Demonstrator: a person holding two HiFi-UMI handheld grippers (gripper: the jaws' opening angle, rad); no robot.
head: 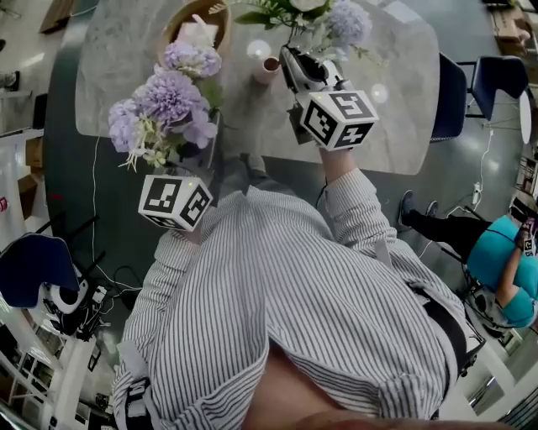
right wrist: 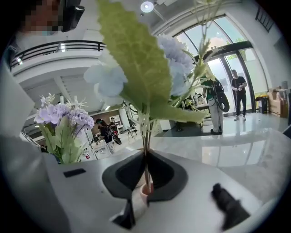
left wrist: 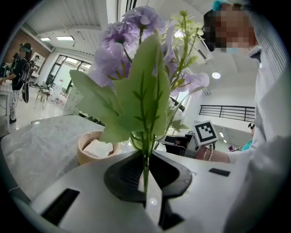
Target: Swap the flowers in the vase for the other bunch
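While the left gripper (left wrist: pixel 146 182) pinches the stems of the purple bunch (left wrist: pixel 132 41) at ten o'clock, the right gripper (right wrist: pixel 146 179) is clamped on the stems of the pale bunch (right wrist: pixel 136 68) just over the vase (head: pixel 267 67) at twelve o'clock, so I judge the removal only begun and the refilling not yet done.

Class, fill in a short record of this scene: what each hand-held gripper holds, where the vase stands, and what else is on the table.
left hold: left hand-held gripper shut on the stems of the purple bunch
right hold: right hand-held gripper shut on the stems of the pale blue bunch
vase: small, pinkish, upright on the table, beside the right hand-held gripper
stems in vase: cannot tell
also on table: round bowl with something white inside
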